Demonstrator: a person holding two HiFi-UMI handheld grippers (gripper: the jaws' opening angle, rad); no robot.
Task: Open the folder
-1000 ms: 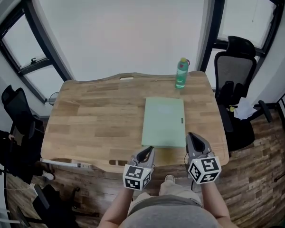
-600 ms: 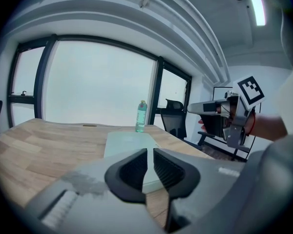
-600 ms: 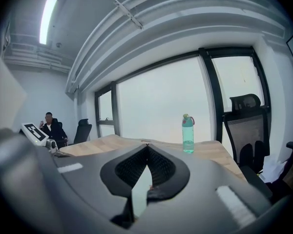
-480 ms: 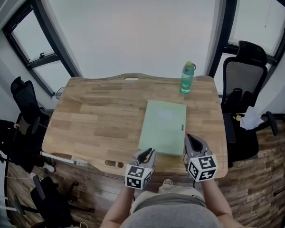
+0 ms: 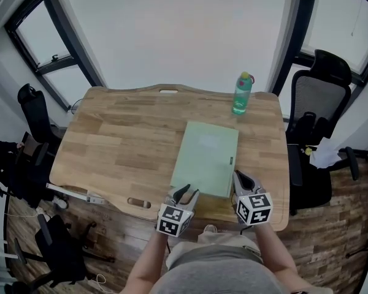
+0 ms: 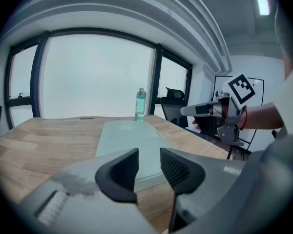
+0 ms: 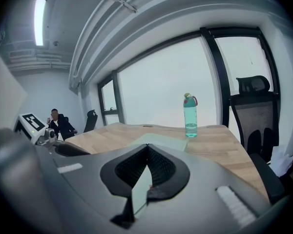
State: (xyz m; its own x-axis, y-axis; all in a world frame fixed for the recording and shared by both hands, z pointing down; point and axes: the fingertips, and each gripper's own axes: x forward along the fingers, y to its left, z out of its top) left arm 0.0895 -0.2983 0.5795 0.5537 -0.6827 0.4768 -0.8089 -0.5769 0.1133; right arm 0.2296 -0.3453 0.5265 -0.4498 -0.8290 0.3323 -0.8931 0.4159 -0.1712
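Folder (image 5: 205, 158) lies flat on the table (image 5: 116, 139), just ahead of both grippers. Left gripper (image 6: 148, 160) jaws have just been opening and stand apart, empty. Right gripper (image 7: 147, 149) jaws seem closed, tips together.

No text, label or number can be read.
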